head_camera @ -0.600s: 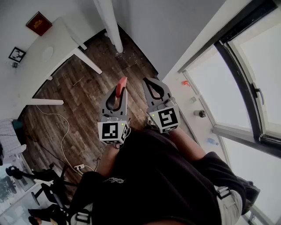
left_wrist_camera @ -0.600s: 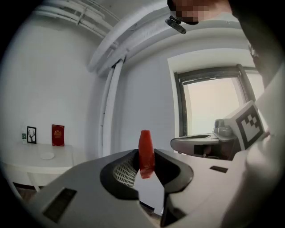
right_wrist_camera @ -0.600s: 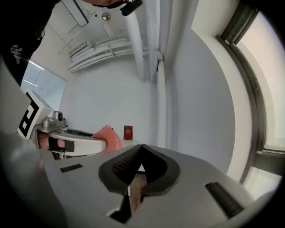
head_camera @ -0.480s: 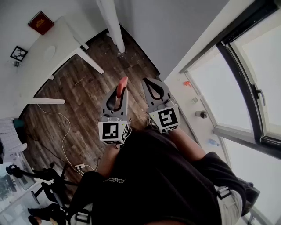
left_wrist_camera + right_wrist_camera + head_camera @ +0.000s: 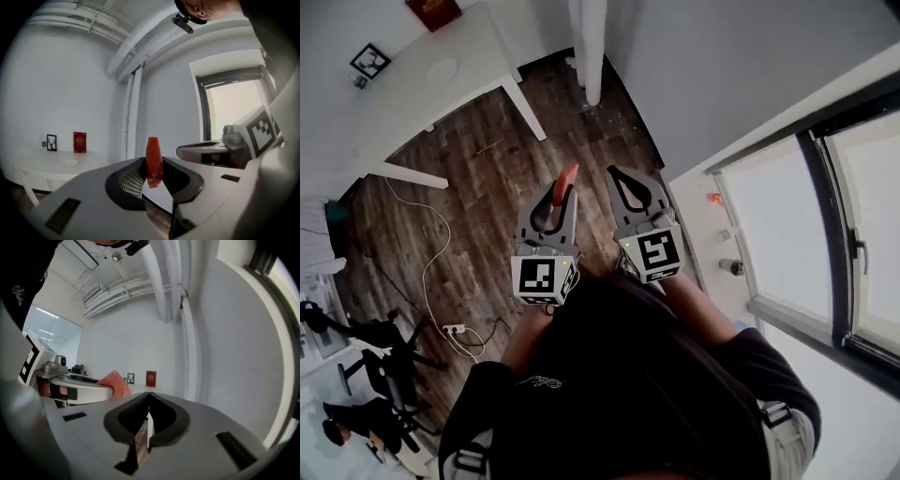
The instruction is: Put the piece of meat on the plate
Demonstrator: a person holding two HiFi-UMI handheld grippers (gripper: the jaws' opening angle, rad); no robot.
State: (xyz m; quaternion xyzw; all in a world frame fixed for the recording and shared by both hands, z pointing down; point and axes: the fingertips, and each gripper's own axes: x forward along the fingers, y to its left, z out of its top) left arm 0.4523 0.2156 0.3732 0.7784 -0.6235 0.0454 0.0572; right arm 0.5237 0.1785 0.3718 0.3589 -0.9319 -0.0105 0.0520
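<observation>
A red-orange piece of meat (image 5: 562, 184) (image 5: 153, 161) sticks up from my left gripper (image 5: 563, 191) (image 5: 152, 174), whose jaws are shut on it. From the right gripper view the meat (image 5: 115, 381) shows as a salmon wedge at the left gripper's tip. Just to its right in the head view, my right gripper (image 5: 617, 174) (image 5: 148, 405) is held level, shut and with nothing in it. A small white plate (image 5: 442, 68) (image 5: 70, 162) lies on the white table (image 5: 403, 103) (image 5: 47, 168), far ahead of both grippers.
A red box (image 5: 434, 10) and a small framed picture (image 5: 369, 60) stand at the table's back against the wall. White pipes (image 5: 590, 47) run up the corner. A window sill (image 5: 712, 234) with small objects runs along the right. A cable (image 5: 431, 272) trails across the wooden floor.
The head view has swung, so the table and pipes sit further right and higher. Both grippers keep their places side by side, the left one still clamped on the meat.
</observation>
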